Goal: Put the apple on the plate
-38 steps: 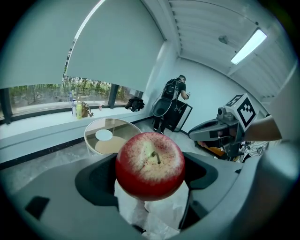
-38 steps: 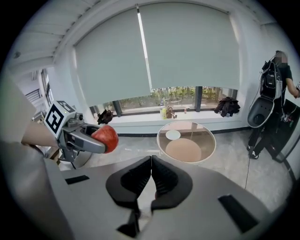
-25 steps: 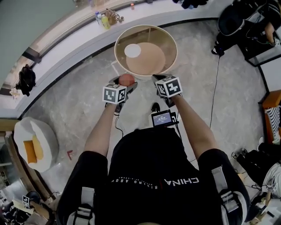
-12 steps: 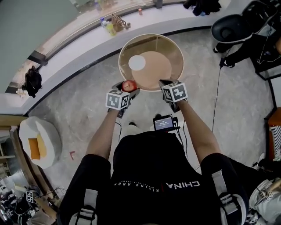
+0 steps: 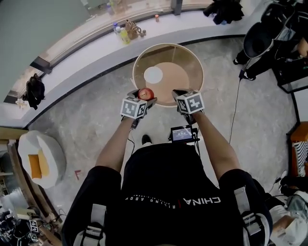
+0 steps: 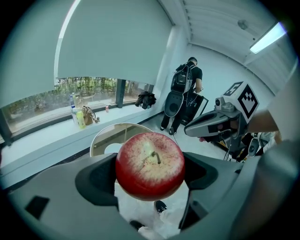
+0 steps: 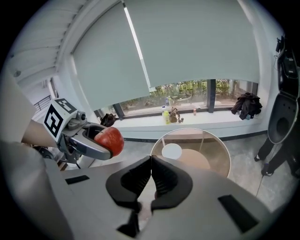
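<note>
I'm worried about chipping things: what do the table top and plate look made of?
Table top: likely clear or tinted glass, since its own frame shows through it, inside a pale rim. Plate: plain white, no shine visible; ceramic or plastic, too small to tell.

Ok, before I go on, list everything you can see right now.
table: one, round glass top, pale rim, ahead
plate: one, white, bare, on the table
apple: one, red, gripped, by the table's near edge
bottles: two, one yellow-green, window ledge
jacket: one, black, window ledge
seat: one, white with orange cushion, floor far left
bystander: one, dark clothes, backpack, across the room
left tongs: one, grey, shut on the apple
right tongs: one, grey, shut, empty
</note>
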